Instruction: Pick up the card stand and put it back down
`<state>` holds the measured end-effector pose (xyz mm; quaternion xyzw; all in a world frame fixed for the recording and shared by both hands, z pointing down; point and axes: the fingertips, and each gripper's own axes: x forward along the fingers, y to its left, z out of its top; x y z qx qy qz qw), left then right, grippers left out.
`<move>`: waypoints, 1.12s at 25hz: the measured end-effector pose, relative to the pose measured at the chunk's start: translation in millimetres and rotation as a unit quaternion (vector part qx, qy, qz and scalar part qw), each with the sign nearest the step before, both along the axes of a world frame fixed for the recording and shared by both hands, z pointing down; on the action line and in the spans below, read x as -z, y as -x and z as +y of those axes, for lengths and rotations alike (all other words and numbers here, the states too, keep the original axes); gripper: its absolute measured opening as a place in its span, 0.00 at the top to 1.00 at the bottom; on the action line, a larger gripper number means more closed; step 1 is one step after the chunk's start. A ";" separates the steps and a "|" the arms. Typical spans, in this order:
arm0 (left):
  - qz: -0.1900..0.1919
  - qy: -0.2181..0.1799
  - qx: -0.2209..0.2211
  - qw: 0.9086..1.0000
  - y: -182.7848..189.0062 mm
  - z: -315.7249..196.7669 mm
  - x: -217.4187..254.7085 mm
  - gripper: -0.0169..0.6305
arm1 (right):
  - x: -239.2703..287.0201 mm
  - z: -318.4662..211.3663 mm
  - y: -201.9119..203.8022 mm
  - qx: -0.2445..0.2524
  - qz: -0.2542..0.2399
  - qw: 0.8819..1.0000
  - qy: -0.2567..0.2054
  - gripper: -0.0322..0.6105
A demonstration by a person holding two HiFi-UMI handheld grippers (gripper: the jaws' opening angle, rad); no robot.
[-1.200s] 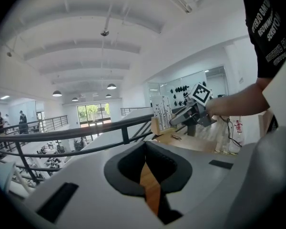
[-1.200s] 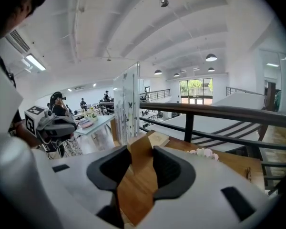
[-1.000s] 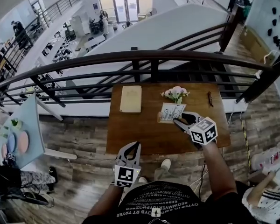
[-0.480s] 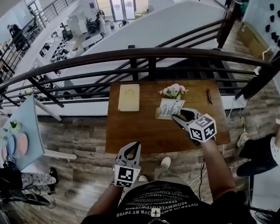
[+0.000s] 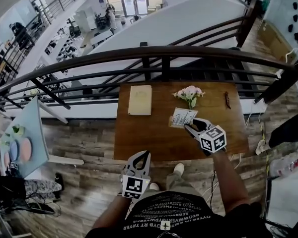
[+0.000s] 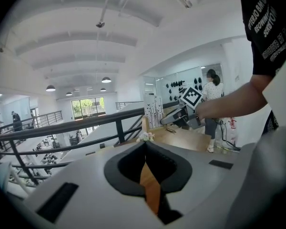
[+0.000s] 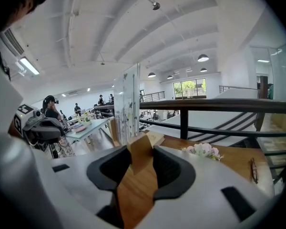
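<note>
I'm looking down on a brown wooden bench (image 5: 139, 143) set against a dark railing (image 5: 114, 59), on a landing with a grey plank floor (image 5: 79, 182). Past the rail the room drops to a lower level with desks and people.

The card stand (image 5: 183, 117) is on the far right half of the bench, so I'll place everything from it:
- Flowers (image 5: 188, 93) sit just beyond the card stand.
- A pale book (image 5: 139, 99) lies to its left.
- A small dark item (image 5: 227, 99) lies off to its right, near the rail.
- A light blue table (image 5: 32, 133) stands far to its left, off the bench.

My right gripper (image 5: 190, 126) is at the near side of the card stand, pinching it. The head view gives me only the tilted white card. The right gripper view shows more: the stand's wooden base sits between both pads, and the printed card rises upright just beyond it. I can't tell whether the base is clear of the bench.

My left gripper (image 5: 142, 154) hangs at the bench's near edge, well to the near left of the card stand. Its tips are pressed together with nothing between them. Its view catches the right gripper from the side, and a person (image 6: 212, 80) standing by a white wall hung with dark shapes.
</note>
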<state>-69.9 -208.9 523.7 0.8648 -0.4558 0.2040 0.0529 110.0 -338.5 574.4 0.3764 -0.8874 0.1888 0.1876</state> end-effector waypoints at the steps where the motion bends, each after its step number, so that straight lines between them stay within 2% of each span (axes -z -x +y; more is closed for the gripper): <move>1: -0.001 0.001 0.000 1.000 -0.6 -1.4 -0.7 0.93 | -6.7 -1.2 -1.1 -0.002 0.000 1.000 0.003 0.70; 11: -0.016 0.013 0.003 1.000 -7.5 -11.2 -9.2 0.93 | -74.7 -9.9 -17.5 -0.012 0.024 0.999 0.020 0.70; 28: -0.020 0.032 0.028 0.999 -18.6 -33.2 -24.6 0.93 | -178.3 -21.0 -35.3 -0.019 0.055 0.996 0.064 0.70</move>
